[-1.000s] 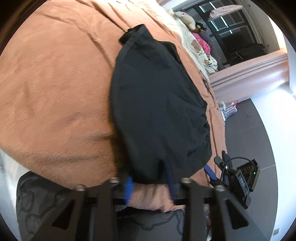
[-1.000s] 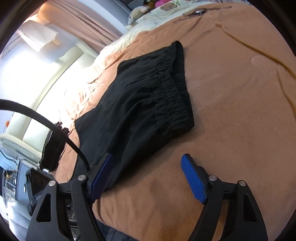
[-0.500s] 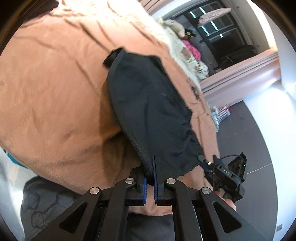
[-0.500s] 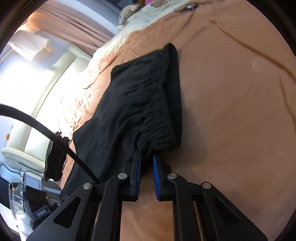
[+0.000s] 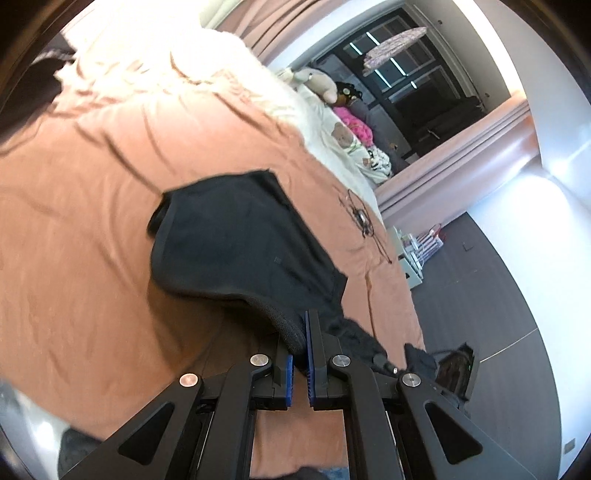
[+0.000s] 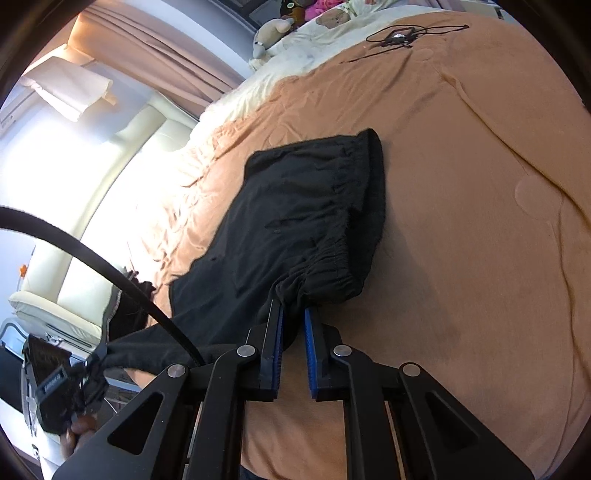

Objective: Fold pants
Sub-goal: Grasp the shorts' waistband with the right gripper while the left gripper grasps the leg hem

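The black pants (image 5: pixel 236 243) lie on an orange-brown bed cover (image 5: pixel 74 229), with their near edge lifted off it. My left gripper (image 5: pixel 300 332) is shut on the near hem of a pant leg. My right gripper (image 6: pixel 293 317) is shut on the gathered elastic waistband of the pants (image 6: pixel 303 206). The far half of the pants rests flat on the cover (image 6: pixel 480 221). The other gripper's body shows at each view's lower edge, the right one in the left wrist view (image 5: pixel 454 373) and the left one in the right wrist view (image 6: pixel 51 384).
A black cable with a small device (image 6: pixel 399 35) lies on the far part of the bed. Plush toys and cream bedding (image 5: pixel 332 122) sit at the head end. A cream sofa (image 6: pixel 66 295) stands beside the bed. Dark floor (image 5: pixel 498 295) lies past the bed's edge.
Both grippers, open a second ago, have closed on the pants' near edge and have lifted it up off the cover. The pants look farther away and partly raised.
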The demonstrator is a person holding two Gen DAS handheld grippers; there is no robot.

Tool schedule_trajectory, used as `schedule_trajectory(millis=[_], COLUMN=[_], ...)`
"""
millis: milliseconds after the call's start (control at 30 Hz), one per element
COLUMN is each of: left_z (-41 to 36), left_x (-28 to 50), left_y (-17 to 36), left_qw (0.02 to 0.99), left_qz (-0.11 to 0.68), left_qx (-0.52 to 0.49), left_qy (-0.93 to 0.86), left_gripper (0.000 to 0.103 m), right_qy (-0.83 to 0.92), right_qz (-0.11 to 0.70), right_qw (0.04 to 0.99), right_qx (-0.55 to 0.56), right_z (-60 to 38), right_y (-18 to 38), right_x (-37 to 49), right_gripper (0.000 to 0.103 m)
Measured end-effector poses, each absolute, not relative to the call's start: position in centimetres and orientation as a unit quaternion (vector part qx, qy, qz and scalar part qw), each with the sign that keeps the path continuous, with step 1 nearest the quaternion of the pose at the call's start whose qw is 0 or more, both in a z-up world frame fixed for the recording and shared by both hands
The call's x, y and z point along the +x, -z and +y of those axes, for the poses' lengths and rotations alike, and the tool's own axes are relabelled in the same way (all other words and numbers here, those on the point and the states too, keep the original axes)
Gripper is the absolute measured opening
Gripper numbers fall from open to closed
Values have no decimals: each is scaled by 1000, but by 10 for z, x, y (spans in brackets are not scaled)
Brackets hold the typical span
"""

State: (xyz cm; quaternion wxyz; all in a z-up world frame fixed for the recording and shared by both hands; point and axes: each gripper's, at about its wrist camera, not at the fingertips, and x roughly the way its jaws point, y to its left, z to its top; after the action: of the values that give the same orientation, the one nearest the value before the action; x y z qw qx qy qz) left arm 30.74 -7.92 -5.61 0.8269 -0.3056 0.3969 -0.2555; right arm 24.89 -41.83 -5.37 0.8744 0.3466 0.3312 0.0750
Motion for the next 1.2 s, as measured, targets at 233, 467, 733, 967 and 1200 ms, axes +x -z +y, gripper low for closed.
schedule_trajectory(millis=[233, 467, 733, 967, 1200], left_z=[-96, -115, -138, -164, -203], left_x=[349, 403, 468, 528, 590], left_y=[34, 14, 9, 24, 50], left_qw=[838, 847, 854, 858, 858], left_qz=[386, 380, 389, 405, 430], left_qx=[-291, -273, -246, -217, -172], left_qy=[252, 251, 244, 230, 222], left_gripper=[5, 5, 5, 5, 5], right_qy=[-82, -79, -71, -59, -41], right_qz=[318, 301, 299, 305, 308], right_qw=[876, 880, 880, 877, 872], right_qx=[353, 359, 362, 367, 379], right_z=[-426, -434, -445, -455, -463], right_y=[48, 33, 30, 41, 60], right_x=[263, 287, 338, 389, 428], right_gripper=[8, 8, 8, 8, 9])
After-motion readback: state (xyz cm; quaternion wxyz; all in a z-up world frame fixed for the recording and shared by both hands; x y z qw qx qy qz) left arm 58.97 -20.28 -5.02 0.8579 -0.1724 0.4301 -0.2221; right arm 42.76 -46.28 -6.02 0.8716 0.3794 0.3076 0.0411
